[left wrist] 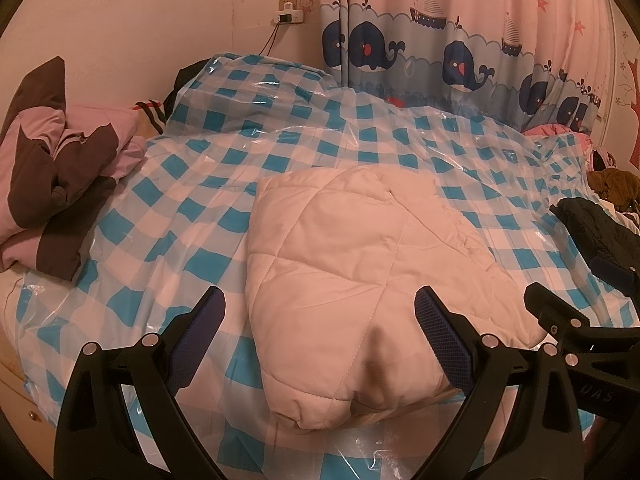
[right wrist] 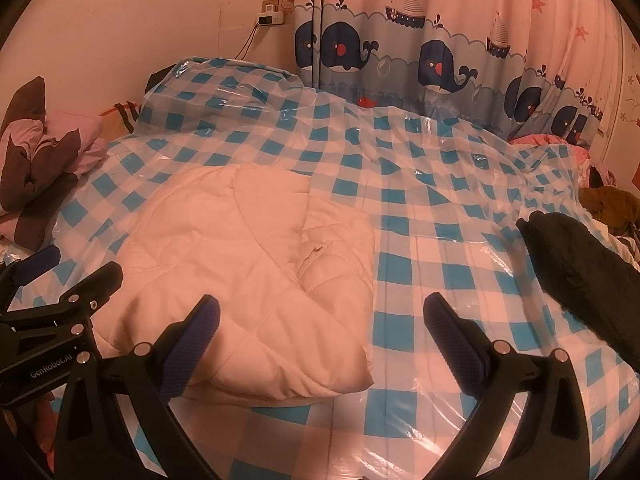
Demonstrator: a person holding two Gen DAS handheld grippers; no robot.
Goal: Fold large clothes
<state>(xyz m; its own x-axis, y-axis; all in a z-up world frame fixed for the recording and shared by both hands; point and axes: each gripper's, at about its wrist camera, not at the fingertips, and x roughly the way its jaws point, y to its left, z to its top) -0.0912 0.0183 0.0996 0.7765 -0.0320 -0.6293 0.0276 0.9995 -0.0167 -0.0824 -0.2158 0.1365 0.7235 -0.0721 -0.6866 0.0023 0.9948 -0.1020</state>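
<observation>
A cream quilted jacket (left wrist: 360, 276) lies folded into a thick bundle on the blue-and-white checked plastic sheet (left wrist: 192, 216) that covers the bed. My left gripper (left wrist: 320, 312) hovers open just above the bundle's near end, with nothing between its fingers. In the right wrist view the same jacket (right wrist: 240, 280) sits left of centre. There my right gripper (right wrist: 320, 320) is open over the bundle's right edge and the sheet (right wrist: 440, 240), holding nothing. Each gripper shows at the edge of the other's view.
A pink and brown garment (left wrist: 56, 168) is heaped at the left by the headboard. A dark jacket (right wrist: 580, 276) and a brown garment (right wrist: 608, 200) lie at the right. A whale-print curtain (left wrist: 460, 52) hangs behind the bed. A lump under the sheet (left wrist: 248, 84) rises at the back.
</observation>
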